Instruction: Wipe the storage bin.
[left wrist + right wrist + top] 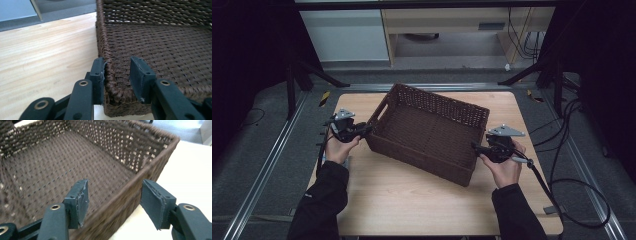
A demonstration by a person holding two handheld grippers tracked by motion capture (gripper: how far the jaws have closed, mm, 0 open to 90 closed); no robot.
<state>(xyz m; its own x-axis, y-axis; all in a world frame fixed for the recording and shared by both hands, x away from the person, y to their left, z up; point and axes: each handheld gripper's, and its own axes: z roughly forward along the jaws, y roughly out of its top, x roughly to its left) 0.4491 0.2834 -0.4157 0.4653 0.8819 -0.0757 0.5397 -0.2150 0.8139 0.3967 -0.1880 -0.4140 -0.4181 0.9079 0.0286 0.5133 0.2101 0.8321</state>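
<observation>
Basket (427,132) sits askew on wooden table (412,200); both grippers' fingers straddle its rim, ungripped.

Wicker basket (427,132) between two grippers

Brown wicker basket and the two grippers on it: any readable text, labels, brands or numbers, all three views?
No readable text.
Brown woven wicker basket: plain weave, no label or tag.
Left gripper and right gripper: black jaws with brass rivets, no markings.
Light wooden table: bare.
Yellow-and-black striped markers at the table's far corners: pattern, no lettering.
</observation>
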